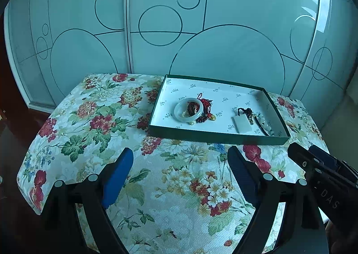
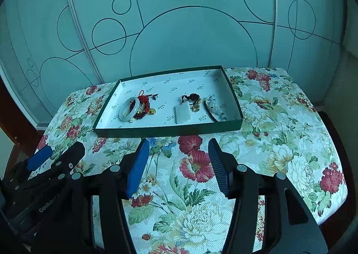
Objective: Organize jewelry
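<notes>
The left gripper [image 1: 180, 175] is hovering over the floral cloth [image 1: 94, 119], its jaws wide apart and holding nothing. The right gripper [image 2: 179, 164] is hovering beside it, also spread and empty. Both are staying in front of the green box [image 2: 170, 129], not touching it. Inside the box, a white bangle [image 2: 128, 108] is lying at the left on red beads [image 2: 144, 103]. A white pendant [image 2: 183, 114] is resting in the middle, and a pale bead bracelet [image 2: 216, 106] is sitting near the right wall.
</notes>
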Tool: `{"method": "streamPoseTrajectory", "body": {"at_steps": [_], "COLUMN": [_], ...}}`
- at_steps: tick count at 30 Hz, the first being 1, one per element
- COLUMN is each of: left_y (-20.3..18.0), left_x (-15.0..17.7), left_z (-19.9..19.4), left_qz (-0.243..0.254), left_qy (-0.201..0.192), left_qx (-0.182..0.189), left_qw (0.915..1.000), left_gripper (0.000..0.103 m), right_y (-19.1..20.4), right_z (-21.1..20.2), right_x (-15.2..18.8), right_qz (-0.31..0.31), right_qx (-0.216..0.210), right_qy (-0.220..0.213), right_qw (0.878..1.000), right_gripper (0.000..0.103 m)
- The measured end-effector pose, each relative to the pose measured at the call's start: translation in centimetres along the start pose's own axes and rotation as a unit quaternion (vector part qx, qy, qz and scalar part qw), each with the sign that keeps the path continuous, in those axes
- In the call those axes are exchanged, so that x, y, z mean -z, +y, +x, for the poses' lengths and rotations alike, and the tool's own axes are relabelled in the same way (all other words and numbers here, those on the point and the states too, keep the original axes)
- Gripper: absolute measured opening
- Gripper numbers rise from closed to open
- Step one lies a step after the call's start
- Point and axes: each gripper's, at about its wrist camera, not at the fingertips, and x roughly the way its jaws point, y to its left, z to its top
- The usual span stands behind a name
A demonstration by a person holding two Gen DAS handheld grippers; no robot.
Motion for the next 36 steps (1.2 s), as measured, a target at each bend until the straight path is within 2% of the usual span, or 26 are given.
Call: {"method": "streamPoseTrajectory", "body": {"at_steps": [13,16,21,26,33,36], "left_y": [-0.2,-0.2,-0.5,-0.4,0.0,0.2], "left_x": [0.7,0.8,0.8,0.8,1.0,1.0], "left_z": [-1.7,-2.1,-2.6,-3.0,-3.4,-3.3], "left_qz": [0.004,0.007,0.018,0.019,0.01,0.007], "left_qy": [-0.006,-0.013,-0.022,-0.03,-0.045,-0.043], "left_qx": [-0.008,-0.021,-0.025,-0.026,-0.006,-0.011], "left_qw": [0.9999,0.9997,0.9993,0.999,0.9989,0.999], "left_gripper": [0.085,0.085,0.085,0.086,0.087,0.087], "right_y": [0.1,0.0,-0.1,-0.3,-0.5,-0.6], "right_z": [-1.4,-1.7,-2.0,-2.4,-2.7,-2.6], "right_x": [1.0,1.2,1.2,1.3,1.5,1.6], "right_qz": [-0.006,-0.006,-0.007,-0.005,-0.005,-0.004], "right_qx": [0.002,0.005,0.006,0.008,0.009,0.009], "right_qy": [-0.002,-0.005,-0.007,-0.012,-0.013,-0.01], "right_qw": [1.0,1.0,1.0,1.0,1.0,1.0], "right_gripper": [0.056,0.065,0.066,0.076,0.078,0.078]}}
